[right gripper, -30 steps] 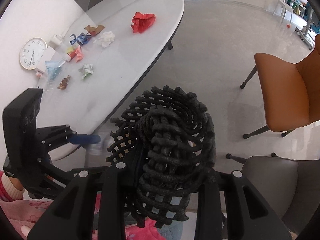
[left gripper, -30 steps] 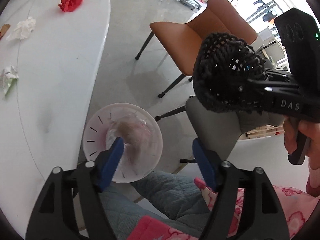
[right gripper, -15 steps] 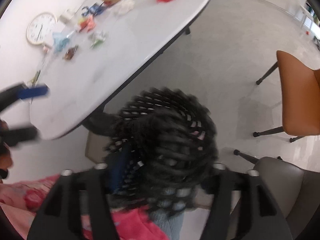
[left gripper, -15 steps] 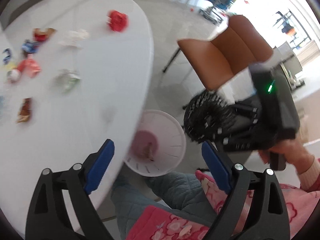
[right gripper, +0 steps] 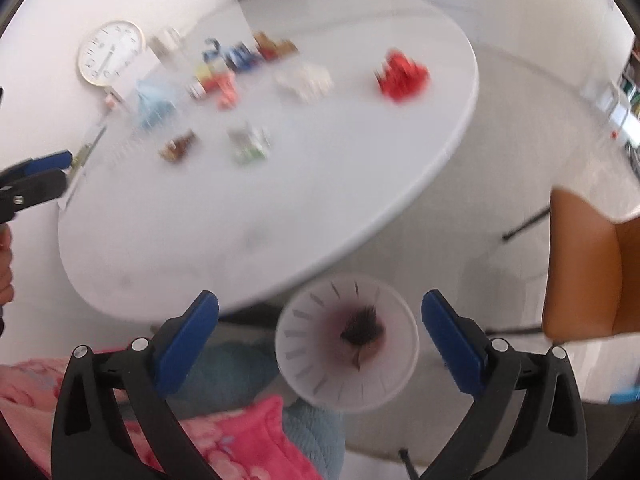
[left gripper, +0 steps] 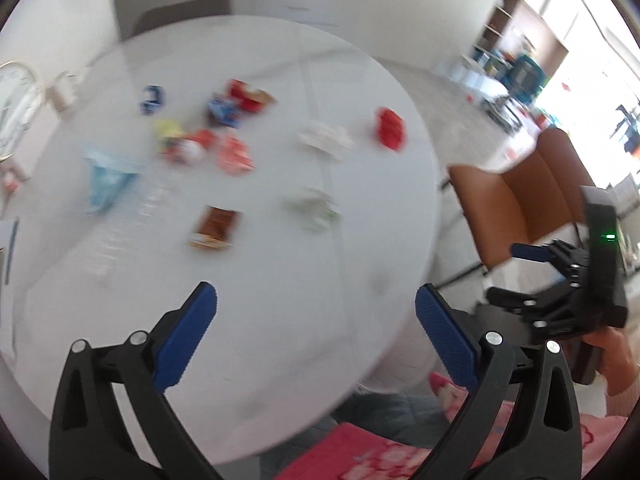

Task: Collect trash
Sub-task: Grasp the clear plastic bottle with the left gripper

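My left gripper [left gripper: 316,304] hangs over the near part of the white oval table [left gripper: 280,300], jaws opening, nothing between them. Beyond it lies blurred litter: a brown wrapper [left gripper: 214,228], a green-white wad [left gripper: 314,210], white tissue [left gripper: 324,140], a red crumple [left gripper: 390,132] and several more scraps. My right gripper [right gripper: 320,308], jaws opening and empty, is above a white round bin [right gripper: 304,344] on the floor by the table's edge. A black mesh bundle [right gripper: 362,326] lies inside the bin. Each gripper shows in the other's view: right gripper [left gripper: 516,274], left gripper [right gripper: 40,168].
A white wall clock [right gripper: 110,52] leans at the table's far left. An orange chair [left gripper: 512,200] stands on the floor to the right of the table. The person's pink garment [right gripper: 224,440] and blue-grey trousers [right gripper: 224,364] fill the near foreground beside the bin.
The right gripper opened wide and let go of the black mesh, which now lies in the bin. The left gripper opened further and swung from above the bin to over the table.
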Tool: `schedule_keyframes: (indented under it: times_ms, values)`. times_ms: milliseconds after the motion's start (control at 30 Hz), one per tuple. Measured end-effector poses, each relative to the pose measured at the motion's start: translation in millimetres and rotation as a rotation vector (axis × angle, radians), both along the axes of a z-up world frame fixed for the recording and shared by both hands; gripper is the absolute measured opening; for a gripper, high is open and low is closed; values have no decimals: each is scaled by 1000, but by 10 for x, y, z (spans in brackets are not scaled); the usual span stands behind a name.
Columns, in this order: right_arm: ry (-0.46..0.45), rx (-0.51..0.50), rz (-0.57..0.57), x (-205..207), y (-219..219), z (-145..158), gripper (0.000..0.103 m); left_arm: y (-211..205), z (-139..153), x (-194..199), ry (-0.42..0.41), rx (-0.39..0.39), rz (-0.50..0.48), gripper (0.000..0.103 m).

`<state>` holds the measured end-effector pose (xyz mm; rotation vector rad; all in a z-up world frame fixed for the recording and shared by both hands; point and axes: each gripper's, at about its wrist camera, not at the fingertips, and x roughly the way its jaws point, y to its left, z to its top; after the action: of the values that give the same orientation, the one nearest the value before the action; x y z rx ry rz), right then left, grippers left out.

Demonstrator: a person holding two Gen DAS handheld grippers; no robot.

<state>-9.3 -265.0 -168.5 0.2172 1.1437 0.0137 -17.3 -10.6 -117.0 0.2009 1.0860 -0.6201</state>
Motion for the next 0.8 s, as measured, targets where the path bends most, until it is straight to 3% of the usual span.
schedule_keyframes:
  times_ms: [200,333,533,800]
  values:
    - [-83,12,-4,538,304,209,101,520,-20,441,-71,48,78,95]
    - [-82,13,-27,904,504,204,101,695,-77,687,-106,87,54,95]
    - [-71,21,-81,1265,723,178,101,794,-311,1112,-118,142,-66,95]
    - [-9,8,-157,1589,905,-14,101,720,-782,1682,-45,178,-239,95]
